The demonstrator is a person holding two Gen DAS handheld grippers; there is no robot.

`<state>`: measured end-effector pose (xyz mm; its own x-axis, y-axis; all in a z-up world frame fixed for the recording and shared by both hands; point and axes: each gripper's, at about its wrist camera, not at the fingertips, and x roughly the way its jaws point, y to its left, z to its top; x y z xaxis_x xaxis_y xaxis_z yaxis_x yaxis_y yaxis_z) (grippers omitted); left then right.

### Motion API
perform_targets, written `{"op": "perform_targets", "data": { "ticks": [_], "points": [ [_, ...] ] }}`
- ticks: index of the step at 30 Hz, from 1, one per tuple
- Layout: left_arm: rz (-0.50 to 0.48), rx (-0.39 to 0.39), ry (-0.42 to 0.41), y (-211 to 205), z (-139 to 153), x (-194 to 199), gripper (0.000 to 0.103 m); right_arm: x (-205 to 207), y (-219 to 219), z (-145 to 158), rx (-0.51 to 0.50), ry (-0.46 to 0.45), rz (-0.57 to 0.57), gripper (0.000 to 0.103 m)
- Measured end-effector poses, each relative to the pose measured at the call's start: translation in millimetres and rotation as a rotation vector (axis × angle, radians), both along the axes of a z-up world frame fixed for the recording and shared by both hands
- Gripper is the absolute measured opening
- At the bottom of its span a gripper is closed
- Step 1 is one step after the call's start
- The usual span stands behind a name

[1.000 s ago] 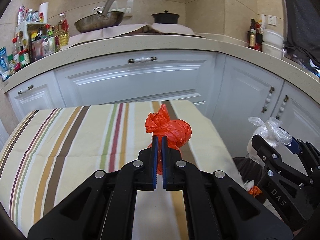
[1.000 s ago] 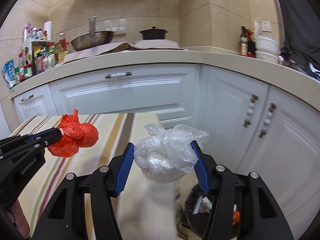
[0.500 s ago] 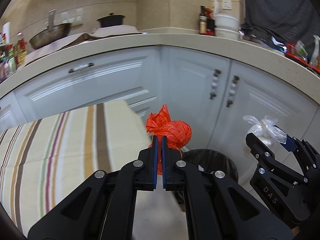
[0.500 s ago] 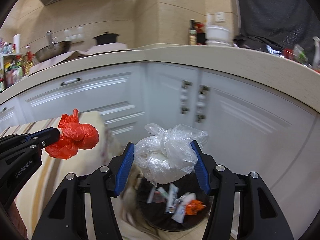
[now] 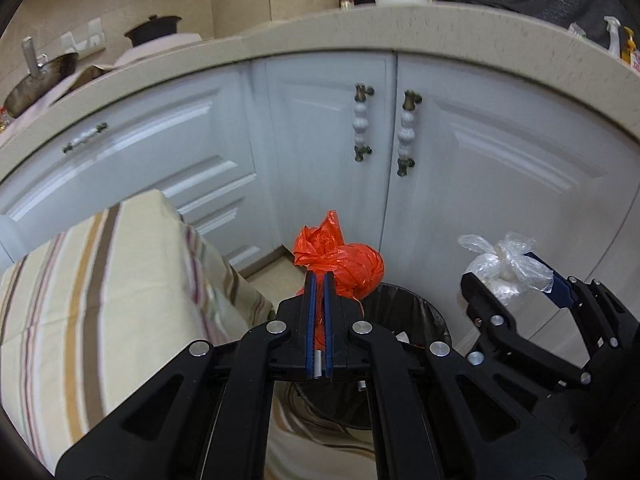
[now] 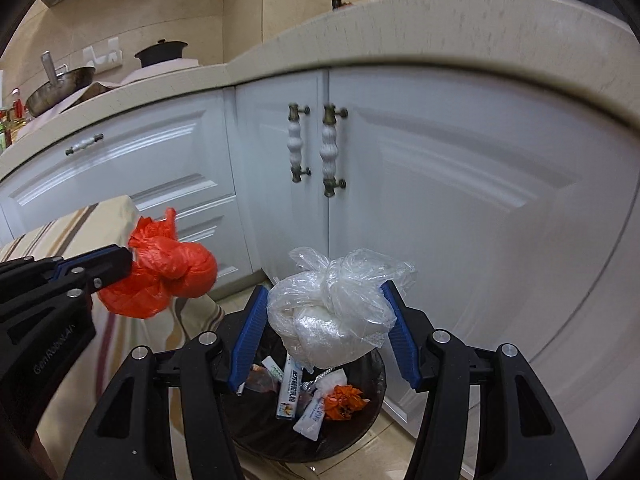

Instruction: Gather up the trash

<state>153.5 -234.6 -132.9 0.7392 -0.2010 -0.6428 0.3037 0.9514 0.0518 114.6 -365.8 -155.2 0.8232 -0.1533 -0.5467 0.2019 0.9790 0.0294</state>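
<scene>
Two hand-held black tongs with blue pads hang over a trash bin in a kitchen corner, each carrying a knotted plastic bag.

The left tongs point(image 5: 319, 280) are clenched almost completely together, pinching the lower part of a small orange bag point(image 5: 344, 266). The bag's round body and knotted top stick up above the tips. In the right wrist view the same orange bag point(image 6: 164, 270) sits at the left, held off the end of the left tongs point(image 6: 120, 258), just beside the draped corner of the table.

The right tongs point(image 6: 326, 320) are spread wide but closed on a clear plastic bag point(image 6: 334, 312) with a white lump inside. Both blue pads point(image 6: 250, 332) press against the bag's sides. From the left wrist view the clear plastic bag point(image 5: 506, 266) shows at the right, gripped in the right tongs point(image 5: 516, 280).

Directly below the clear bag stands a round trash bin point(image 6: 372, 412) with a dark liner. It holds wrappers, small sachets and a scrap of orange. The trash bin point(image 5: 416, 312) lies just behind and below the orange bag in the left view.

A table with a striped cloth point(image 5: 100, 300) sits to the left. White cabinet doors point(image 6: 440, 200) with beaded handles stand behind the bin, under a beige countertop point(image 5: 460, 28).
</scene>
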Motion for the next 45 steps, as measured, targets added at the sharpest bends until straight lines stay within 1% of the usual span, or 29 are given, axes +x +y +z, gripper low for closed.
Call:
{"op": "perform_targets", "data": {
  "ticks": [1,2,4,5,6,7,8,13,19,23,25,27,31,34,36,37,42,45],
  "points": [
    [-0.007,0.006,0.014,-3,-4,5,0.004,2,-1,-4,0.004,-0.003,0.005,0.062],
    [-0.007,0.017,0.028,-8,-10,11,0.006,7,-3,-9,0.009,0.003,0.013,0.069],
    [0.004,0.022,0.039,-11,-18,18,0.012,13,-6,-17,0.012,0.011,0.012,0.072],
    [0.01,0.025,0.043,-12,-21,22,0.021,15,-8,-21,0.011,0.017,0.005,0.072],
    [0.015,0.028,0.043,-11,-23,24,0.033,16,-10,-23,0.015,0.023,0.001,0.072],
    [0.02,0.03,0.041,-11,-24,26,0.036,17,-11,-24,0.016,0.024,-0.005,0.072],
    [0.02,0.029,0.04,-10,-24,26,0.037,16,-13,-24,0.017,0.022,-0.013,0.072],
    [0.026,0.02,0.035,-5,-19,23,0.037,8,-16,-19,0.023,0.012,-0.039,0.072],
    [0.025,0.007,0.007,5,-3,9,0.04,-5,-12,0,0.015,-0.004,-0.066,0.072],
    [0.026,0.0,-0.026,16,14,-5,0.046,-20,-4,19,0.008,-0.022,-0.075,0.072],
    [0.026,-0.007,-0.042,23,23,-15,0.047,-27,0,28,0.007,-0.036,-0.082,0.072],
    [0.024,-0.016,-0.065,32,33,-26,0.052,-39,6,41,0.01,-0.048,-0.089,0.073],
    [0.025,-0.016,-0.121,50,52,-51,0.056,-60,16,60,0.017,-0.069,-0.092,0.073],
    [0.022,-0.018,-0.145,64,64,-70,0.062,-77,26,74,0.01,-0.085,-0.096,0.074],
    [0.02,-0.017,-0.163,74,70,-81,0.068,-89,32,82,0.005,-0.097,-0.099,0.075],
    [0.025,-0.014,-0.172,79,73,-86,0.068,-95,35,87,0.0,-0.103,-0.101,0.075],
    [0.037,-0.023,-0.192,103,85,-110,0.075,-124,50,101,-0.012,-0.125,-0.113,0.076],
    [0.04,-0.03,-0.191,114,89,-121,0.078,-133,57,106,-0.022,-0.131,-0.111,0.077]
  ]
}}
